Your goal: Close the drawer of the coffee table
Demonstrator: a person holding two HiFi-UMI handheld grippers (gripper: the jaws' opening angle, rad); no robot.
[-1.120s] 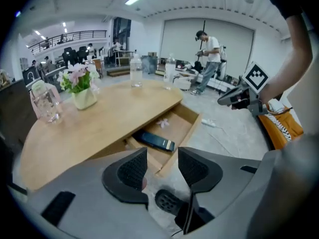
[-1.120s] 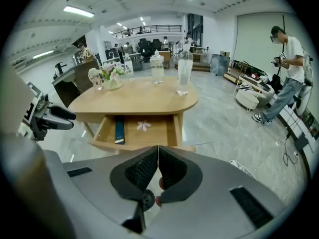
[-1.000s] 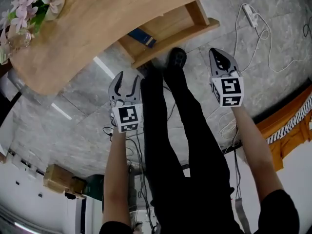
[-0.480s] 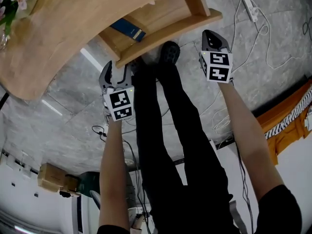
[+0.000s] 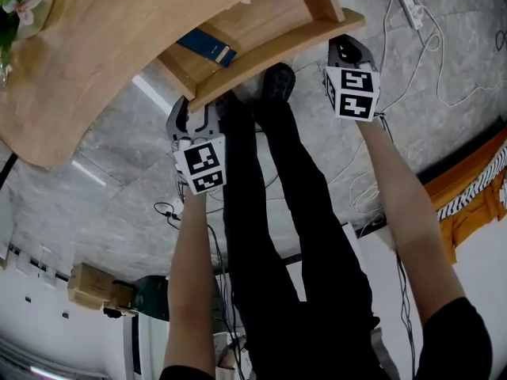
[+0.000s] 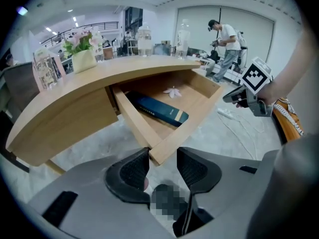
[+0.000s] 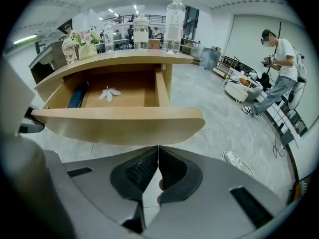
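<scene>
The coffee table's drawer (image 5: 273, 54) stands pulled out, with a blue book (image 5: 207, 47) and a small white flower (image 6: 172, 90) inside. My left gripper (image 5: 194, 117) is at the left end of the drawer front (image 6: 184, 128). Its jaws have just been closing and still show a gap. The front's corner appears in that gap at the tips (image 6: 163, 156); I cannot tell whether the pads touch it. My right gripper (image 5: 347, 47) is at the right end of the drawer front (image 7: 119, 123). It (image 7: 158, 151) is shut with nothing in it.
The curved wooden tabletop (image 5: 103, 46) carries a flower pot (image 6: 82, 54) and bottles (image 7: 174, 19). My legs and a black shoe (image 5: 277, 85) stand between the grippers. A power strip with cables (image 5: 408, 26) lies on the grey floor. A person (image 7: 279, 68) stands in the background.
Both grippers have come closer to the drawer front, most of it in the first half second. The left jaws are narrower than half a second ago. The drawer is as far out as before.
</scene>
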